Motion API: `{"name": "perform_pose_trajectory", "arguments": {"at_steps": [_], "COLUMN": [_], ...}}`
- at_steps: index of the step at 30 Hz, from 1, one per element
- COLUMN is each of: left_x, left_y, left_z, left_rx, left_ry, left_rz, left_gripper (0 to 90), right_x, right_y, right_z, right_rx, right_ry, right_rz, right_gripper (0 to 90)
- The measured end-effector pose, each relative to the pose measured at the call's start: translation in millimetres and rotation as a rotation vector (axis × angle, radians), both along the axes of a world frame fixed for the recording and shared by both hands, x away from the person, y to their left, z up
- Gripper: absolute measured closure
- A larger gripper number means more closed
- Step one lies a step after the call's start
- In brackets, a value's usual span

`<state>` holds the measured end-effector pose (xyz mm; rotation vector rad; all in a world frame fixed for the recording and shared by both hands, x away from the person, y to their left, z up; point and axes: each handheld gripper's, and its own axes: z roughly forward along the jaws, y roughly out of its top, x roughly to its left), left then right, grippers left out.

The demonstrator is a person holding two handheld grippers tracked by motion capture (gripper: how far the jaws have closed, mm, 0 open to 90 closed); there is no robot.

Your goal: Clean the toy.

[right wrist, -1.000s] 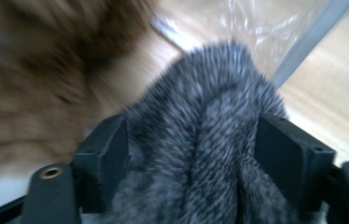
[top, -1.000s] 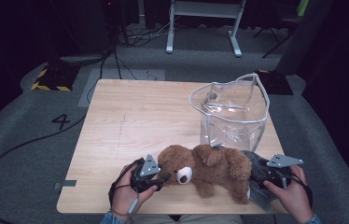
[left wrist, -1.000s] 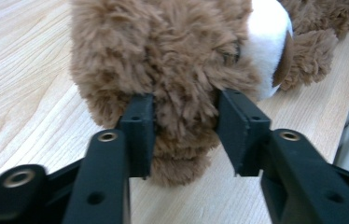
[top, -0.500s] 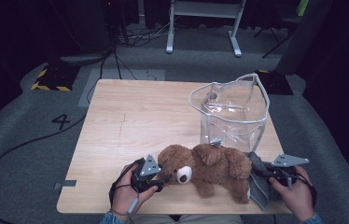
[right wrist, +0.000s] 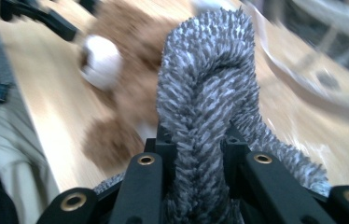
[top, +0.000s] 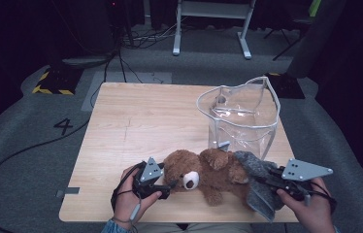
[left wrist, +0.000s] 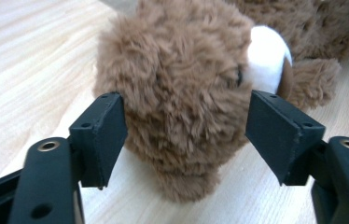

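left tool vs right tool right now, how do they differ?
The left tool stands open, its jaws just widened, flanking the teddy bear head without pressing; the right tool is shut on the grey cloth. The left tool sits low at the table; the right tool holds the cloth raised. Both have black jaws.

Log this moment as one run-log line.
left gripper: jaws just opening, astride teddy bear head | right gripper: shut on grey cloth | clear bag: upright on table
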<state>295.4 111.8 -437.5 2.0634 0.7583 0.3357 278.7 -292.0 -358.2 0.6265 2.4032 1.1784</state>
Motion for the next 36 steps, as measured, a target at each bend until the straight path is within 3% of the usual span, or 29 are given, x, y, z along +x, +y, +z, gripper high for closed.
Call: {"name": "perform_pose_trajectory", "arguments": {"at_steps": [4, 7, 12, 15, 16, 18, 19, 20, 23, 27, 28, 30, 33, 36], "left_x": [3.7, 6.2, 12.7, 16.7, 17.4, 16.1, 16.0, 15.3, 14.4, 13.6, 13.2, 12.9, 12.7, 13.0], "left_y": [-5.3, -5.9, -2.8, -5.0, -9.0, -11.0, -11.2, -11.1, -9.8, -10.3, -10.5, -11.7, -13.8, -13.7], "left_z": [-0.5, 0.5, 3.6, -0.7, -6.4, -8.5, -8.4, -8.1, -7.4, -7.1, -6.9, -7.7, -8.9, -9.5], "left_rx": [0.001, 0.012, -0.026, -0.015, -0.006, 0.034, 0.063, 0.060, 0.067, 0.082, 0.089, 0.098, 0.089, 0.084], "left_ry": [-0.003, -0.005, -0.003, 0.015, 0.041, 0.034, 0.024, 0.031, 0.024, 0.022, 0.014, 0.013, 0.016, 0.016], "left_rz": [-0.006, -0.010, -0.007, -0.020, -0.040, -0.039, -0.041, -0.037, -0.028, -0.030, -0.030, -0.033, -0.032, -0.034], "left_gripper": [26.3, 25.0, 24.1, 24.1, 29.5, 34.3, 41.5, 47.0, 65.6, 75.6, 82.4, 83.6, 83.1, 81.8], "right_x": [-0.8, 3.3, 14.4, 21.5, 29.3, 35.2, 38.6, 41.5, 46.9, 47.4, 47.7, 48.3, 50.6, 48.6], "right_y": [34.8, 65.3, 120.3, 144.0, 163.4, 173.2, 177.8, 181.7, 186.2, 179.7, 176.2, 167.4, 151.7, 134.3], "right_z": [11.5, 14.1, 4.5, -4.4, -16.8, -26.4, -32.3, -37.5, -47.2, -47.9, -47.5, -47.1, -48.8, -49.7], "right_rx": [0.009, 0.009, 0.054, 0.063, 0.048, 0.031, 0.024, 0.017, -0.008, -0.017, -0.029, -0.040, -0.020, -0.039], "right_ry": [-0.007, -0.035, -0.013, -0.001, 0.002, 0.007, 0.010, 0.001, -0.028, -0.044, -0.051, -0.060, -0.048, -0.058], "right_rz": [0.092, 0.191, 0.298, 0.338, 0.356, 0.360, 0.362, 0.363, 0.349, 0.329, 0.321, 0.295, 0.264, 0.225], "right_gripper": [76.2, 76.0, 75.3, 75.2, 75.1, 74.7, 74.5, 74.4, 74.4, 74.5, 74.5, 74.5, 74.4, 74.3]}}
